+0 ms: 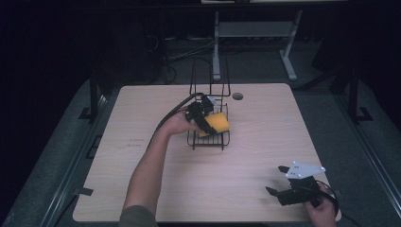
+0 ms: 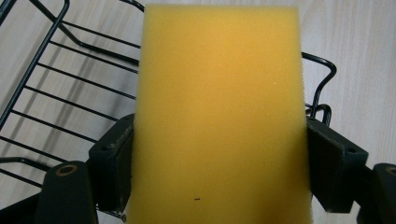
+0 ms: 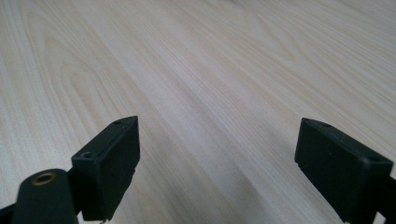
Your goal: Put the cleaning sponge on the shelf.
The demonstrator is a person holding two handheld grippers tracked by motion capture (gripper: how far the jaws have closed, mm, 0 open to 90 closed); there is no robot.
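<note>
The left forearm (image 1: 144,172) reaches forward and to the right from the bottom edge, its hand (image 1: 178,122) wrapped round the left tongs (image 1: 204,118) near the middle of the worktop; a black cable arcs back over the wrist; in the left gripper view those tongs (image 2: 219,158) have both jaws pressed against the sides of a yellow sponge (image 2: 219,112); the right hand (image 1: 323,210) holds the right tongs (image 1: 276,182) low at the near right corner, grey plate on top, pointing left; in the right gripper view these tongs (image 3: 217,154) stand with jaws wide apart.
</note>
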